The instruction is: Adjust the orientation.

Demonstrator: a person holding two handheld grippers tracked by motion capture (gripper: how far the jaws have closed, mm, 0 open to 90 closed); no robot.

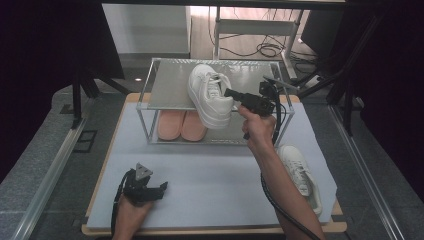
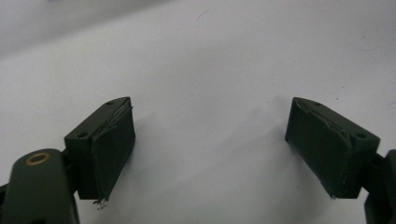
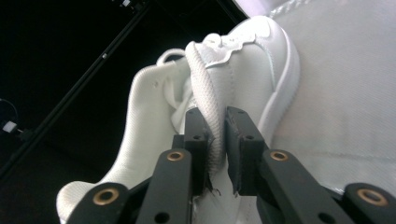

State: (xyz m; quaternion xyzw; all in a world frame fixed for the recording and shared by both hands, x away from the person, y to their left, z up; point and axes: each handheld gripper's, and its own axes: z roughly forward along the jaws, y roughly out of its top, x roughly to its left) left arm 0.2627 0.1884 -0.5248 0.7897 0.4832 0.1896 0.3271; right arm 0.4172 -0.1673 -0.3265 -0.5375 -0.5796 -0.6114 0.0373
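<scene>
Right gripper (image 1: 229, 93) grasps the white shoe (image 1: 210, 95) by its tongue, on the rack (image 1: 165, 85) top. Left gripper (image 1: 162, 187) rests released on the near-left mat (image 1: 220, 170).

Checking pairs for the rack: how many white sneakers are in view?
2. One white sneaker on the rack's top shelf, its tongue pinched in the right claw; the other sneaker lies on the table beside the person's forearm.

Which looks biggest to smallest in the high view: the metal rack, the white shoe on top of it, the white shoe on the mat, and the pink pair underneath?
1. Metal rack
2. White shoe on top
3. White shoe on the mat: partly hidden by the forearm, so its place is unsure
4. Pink pair, partly hidden by the shelf
</scene>
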